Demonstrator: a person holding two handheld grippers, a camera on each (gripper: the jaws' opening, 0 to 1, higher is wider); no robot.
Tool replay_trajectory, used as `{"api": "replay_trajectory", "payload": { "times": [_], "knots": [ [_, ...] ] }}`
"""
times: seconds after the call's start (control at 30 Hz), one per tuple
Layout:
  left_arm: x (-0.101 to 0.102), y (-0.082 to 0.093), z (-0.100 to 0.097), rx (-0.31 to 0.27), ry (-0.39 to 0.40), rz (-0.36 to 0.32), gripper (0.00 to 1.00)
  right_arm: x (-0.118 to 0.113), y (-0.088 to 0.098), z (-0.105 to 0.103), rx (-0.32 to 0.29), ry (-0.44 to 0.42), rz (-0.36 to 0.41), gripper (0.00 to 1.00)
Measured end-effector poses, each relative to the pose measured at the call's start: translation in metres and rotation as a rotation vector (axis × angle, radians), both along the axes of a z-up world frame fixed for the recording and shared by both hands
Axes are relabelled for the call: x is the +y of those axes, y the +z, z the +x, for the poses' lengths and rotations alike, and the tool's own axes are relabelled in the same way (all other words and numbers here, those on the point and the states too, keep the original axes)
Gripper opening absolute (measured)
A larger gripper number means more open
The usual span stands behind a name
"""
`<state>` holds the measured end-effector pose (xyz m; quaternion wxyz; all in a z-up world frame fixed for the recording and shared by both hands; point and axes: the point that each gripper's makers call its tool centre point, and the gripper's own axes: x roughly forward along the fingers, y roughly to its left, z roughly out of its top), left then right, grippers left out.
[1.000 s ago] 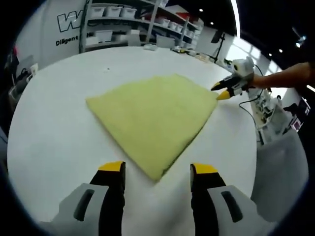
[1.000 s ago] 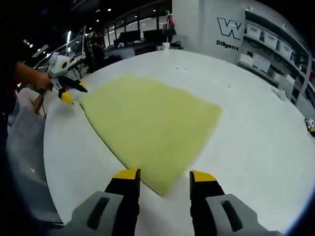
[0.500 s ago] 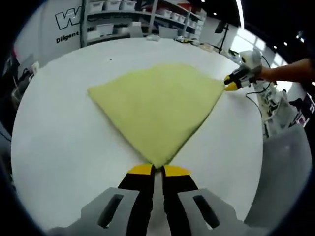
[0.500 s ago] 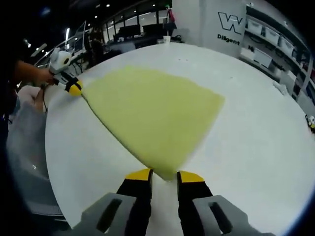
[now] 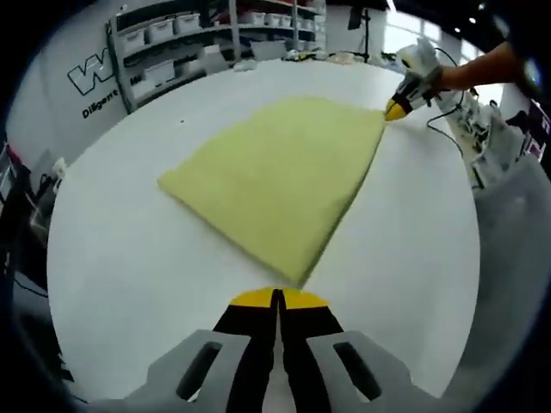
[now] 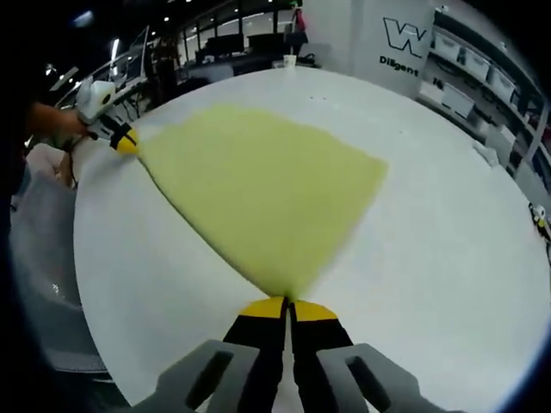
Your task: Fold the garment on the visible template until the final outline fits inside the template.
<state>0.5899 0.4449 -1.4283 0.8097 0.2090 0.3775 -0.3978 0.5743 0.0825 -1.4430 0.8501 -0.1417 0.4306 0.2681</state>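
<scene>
Your left hand-held gripper (image 5: pixel 277 299) rises from the bottom of the view, its yellow-tipped jaws pressed together at the near corner of a yellow-green garment (image 5: pixel 275 176). The garment lies flat on a round white counter (image 5: pixel 112 249). Your right hand-held gripper (image 5: pixel 398 107) touches the garment's far right corner. Shelves of bins (image 5: pixel 194 30) stand behind.

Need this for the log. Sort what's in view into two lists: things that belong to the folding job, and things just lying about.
Belongs to the job:
yellow cloth, flat on the white table
left gripper, shut at one corner
right gripper, shut at another corner

Just lying about:
shelves with bins behind the table
small bits at the table's far edge
</scene>
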Motion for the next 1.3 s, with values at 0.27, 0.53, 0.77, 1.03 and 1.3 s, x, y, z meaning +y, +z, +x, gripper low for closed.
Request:
{"api": "replay_trajectory", "payload": {
  "times": [0.27, 0.53, 0.77, 1.03, 1.3],
  "knots": [
    [-0.030, 0.034, 0.014, -0.152, -0.001, -0.116, 0.20, 0.017, 0.019, 0.006, -0.147, 0.073, 0.011, 0.31],
    [-0.044, -0.012, 0.001, -0.061, -0.076, 0.026, 0.14, 0.043, 0.007, 0.009, -0.102, 0.067, 0.044, 0.33],
    [-0.034, -0.017, 0.018, -0.043, -0.023, 0.058, 0.10, 0.043, -0.002, 0.014, -0.081, -0.017, 0.059, 0.28],
    [-0.049, 0.006, 0.019, -0.065, 0.001, -0.028, 0.13, 0.047, 0.005, 0.019, -0.082, -0.003, 0.035, 0.31],
    [-0.074, 0.007, 0.047, -0.097, 0.119, -0.100, 0.19, 0.046, 0.004, 0.029, -0.139, -0.083, 0.042, 0.31]
  ]
}}
